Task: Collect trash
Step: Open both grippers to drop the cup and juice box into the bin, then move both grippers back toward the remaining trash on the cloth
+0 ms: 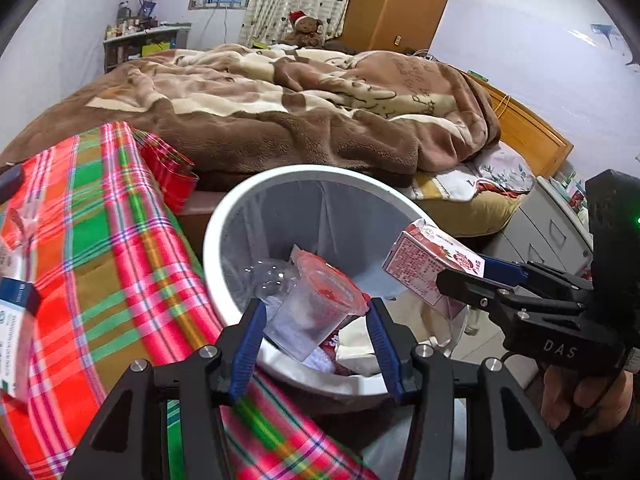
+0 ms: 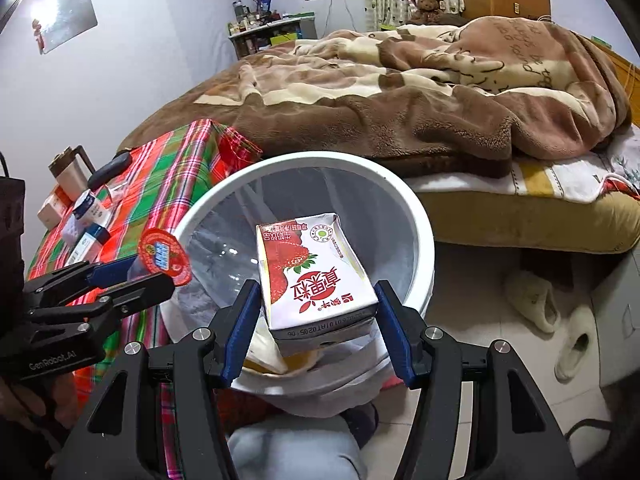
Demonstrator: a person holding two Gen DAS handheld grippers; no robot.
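Both over the white bin rim: left gripper clamps clear cup, right gripper clamps strawberry carton, stamped 20250110.

Left gripper and right gripper are held forward side by side, each with its fingers clamped on something.

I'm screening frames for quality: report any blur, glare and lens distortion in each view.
Left wrist view: plaid tablecloth smears with motion blur at lower left, plastic cup fairly sharp, bed edges bowed by fisheye. Right wrist view: milk carton print crisp, bright glare on wall poster, dark vignette corners.
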